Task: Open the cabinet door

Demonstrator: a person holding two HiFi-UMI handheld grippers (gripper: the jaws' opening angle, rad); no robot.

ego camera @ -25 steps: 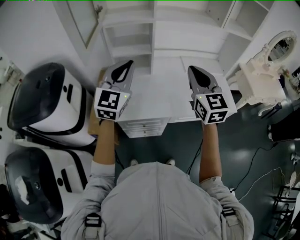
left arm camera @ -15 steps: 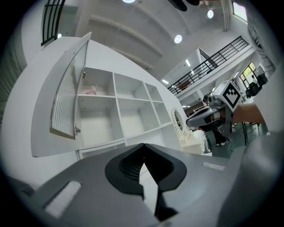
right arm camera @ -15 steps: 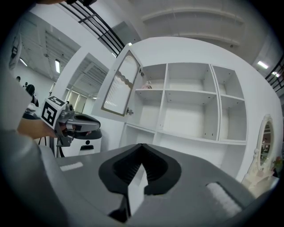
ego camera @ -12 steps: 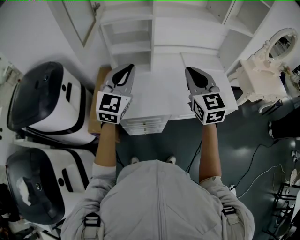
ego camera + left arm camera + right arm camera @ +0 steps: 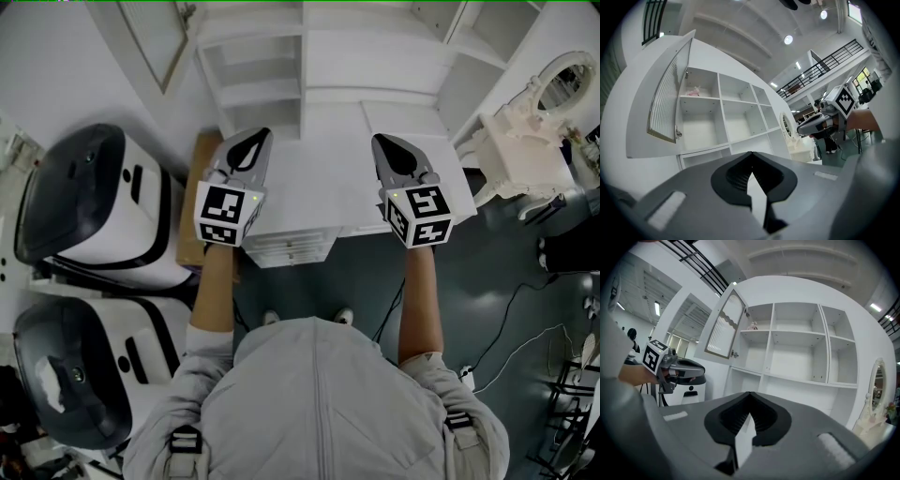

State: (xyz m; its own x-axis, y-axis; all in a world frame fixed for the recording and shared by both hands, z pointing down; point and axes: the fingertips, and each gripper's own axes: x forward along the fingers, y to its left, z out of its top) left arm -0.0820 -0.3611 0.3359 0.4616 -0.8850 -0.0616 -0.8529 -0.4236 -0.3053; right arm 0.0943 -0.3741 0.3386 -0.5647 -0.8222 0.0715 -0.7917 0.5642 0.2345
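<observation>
The white cabinet point(image 5: 309, 66) stands ahead with open shelves. Its left door point(image 5: 150, 37), a ribbed glass panel in a white frame, is swung wide open; it also shows as the door point(image 5: 665, 101) in the left gripper view and the door point(image 5: 723, 326) in the right gripper view, with a small knob point(image 5: 734, 354) at its lower corner. My left gripper point(image 5: 257, 133) and right gripper point(image 5: 381, 139) are held level side by side in front of the cabinet, short of it. Both are shut with nothing between the jaws, seen at the left gripper point(image 5: 751, 154) and right gripper point(image 5: 750, 394).
A white desk with small drawers point(image 5: 291, 248) sits below the grippers. Two white-and-black machines point(image 5: 94, 202) point(image 5: 75, 366) stand at the left beside a brown board point(image 5: 192, 206). An ornate white mirror stand point(image 5: 530, 131) is at the right. Cables point(image 5: 506, 328) lie on the dark floor.
My left gripper has sunk slightly. The right gripper has kept its place. Both stay shut, and the cabinet door has not moved.
</observation>
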